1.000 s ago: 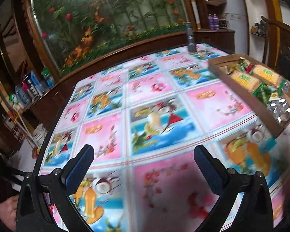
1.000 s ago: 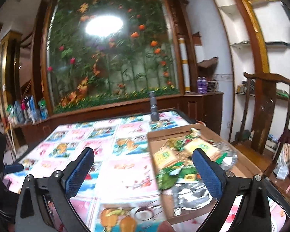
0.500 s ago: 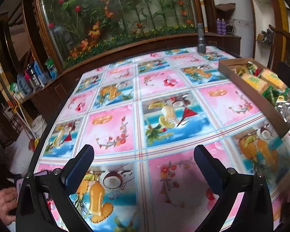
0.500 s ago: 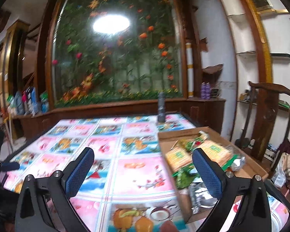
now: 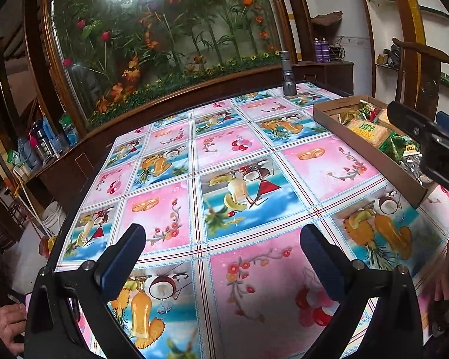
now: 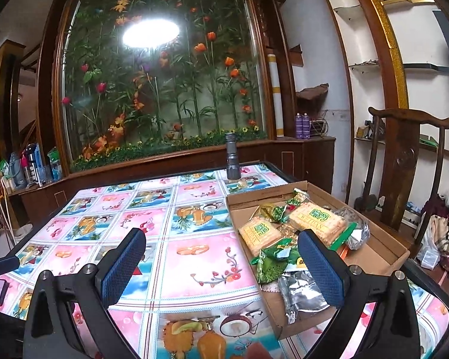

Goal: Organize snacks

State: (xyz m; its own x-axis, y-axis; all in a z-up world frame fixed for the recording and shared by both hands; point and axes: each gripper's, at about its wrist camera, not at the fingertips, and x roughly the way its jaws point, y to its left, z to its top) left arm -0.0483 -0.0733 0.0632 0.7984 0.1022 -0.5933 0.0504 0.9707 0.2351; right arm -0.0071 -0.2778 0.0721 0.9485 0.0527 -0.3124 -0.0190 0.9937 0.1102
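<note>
A wood-panelled room with a large glass-fronted display of artificial flowers backs a table covered in a glossy pink-and-blue fruit-print cloth. The snacks lie heaped in a shallow cardboard box along the table's right edge, near its front right corner: two flat yellow cracker packs, several green sachets and a crinkled silver foil bag at the near end. Both tools are empty — the left gripper hangs with its jaws spread wide over the bare cloth near the front edge, and the right gripper is just as wide, its right finger over the near end of the box. All of it looks light. The cracker packs are probably stiff but brittle inside, so a gentle pinch across the short edges would suit; the sachets and foil bag are soft, slick and likely to slide, better taken by a crimped seam. The packs overlap, so lifting one may drag its neighbour, and the low box wall stands in the way of a side approach. A grey flashlight stands upright near the far edge, well apart — no obstacle. A wooden chair waits beyond the right edge.
</note>
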